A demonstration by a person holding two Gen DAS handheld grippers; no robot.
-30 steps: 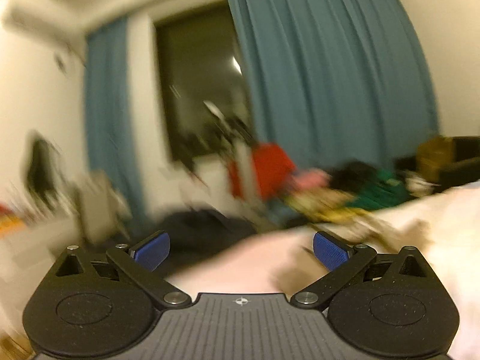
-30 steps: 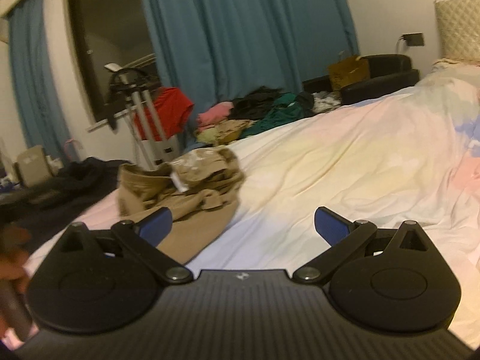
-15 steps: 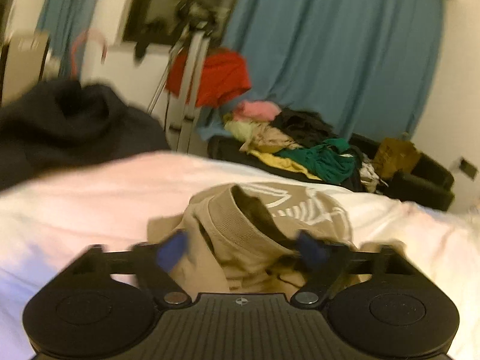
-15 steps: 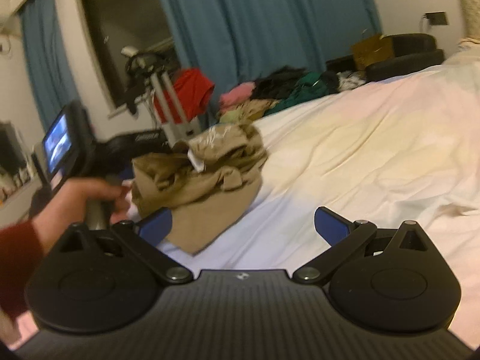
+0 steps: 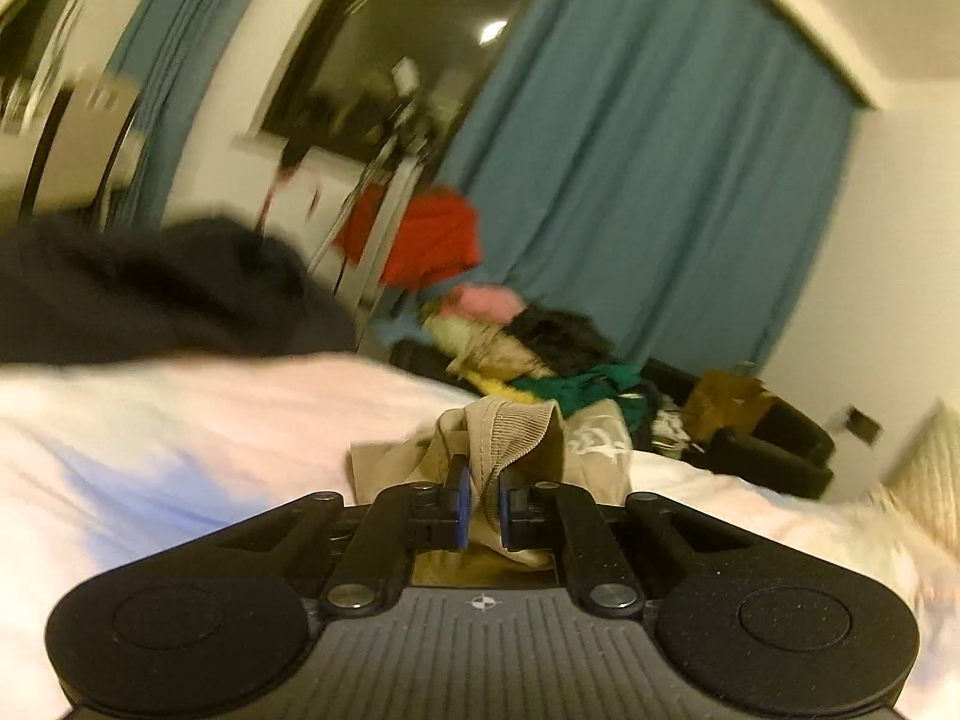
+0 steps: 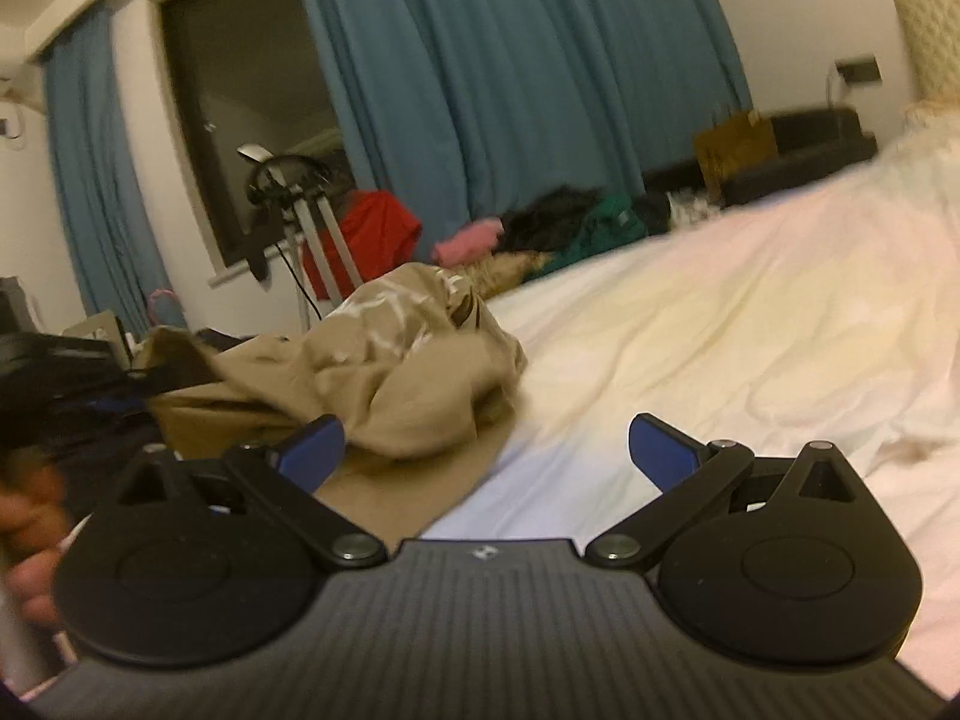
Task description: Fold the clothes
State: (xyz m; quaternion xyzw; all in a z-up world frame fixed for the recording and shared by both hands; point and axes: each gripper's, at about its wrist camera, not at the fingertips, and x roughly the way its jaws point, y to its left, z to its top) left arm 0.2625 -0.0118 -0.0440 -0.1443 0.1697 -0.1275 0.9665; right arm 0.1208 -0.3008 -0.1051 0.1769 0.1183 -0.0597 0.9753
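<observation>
Where it lies crumpled on the pale bedsheet [image 6: 750, 312], tan shirt [image 6: 390, 384]: ribbed collar pinched between the closing jaws of left gripper [image 5: 478, 507]. Right gripper [image 6: 486, 456]: jaws wide apart, empty, shirt just beyond its left finger. Clothes pile [image 5: 540, 354], blue curtain [image 5: 648, 192]: well beyond both.

Warm, dim indoor light tints both views yellow, and a lamp glints in the dark window [image 5: 384, 54]. Fisheye bending curves the edges. The left wrist view is smeared by motion blur
</observation>
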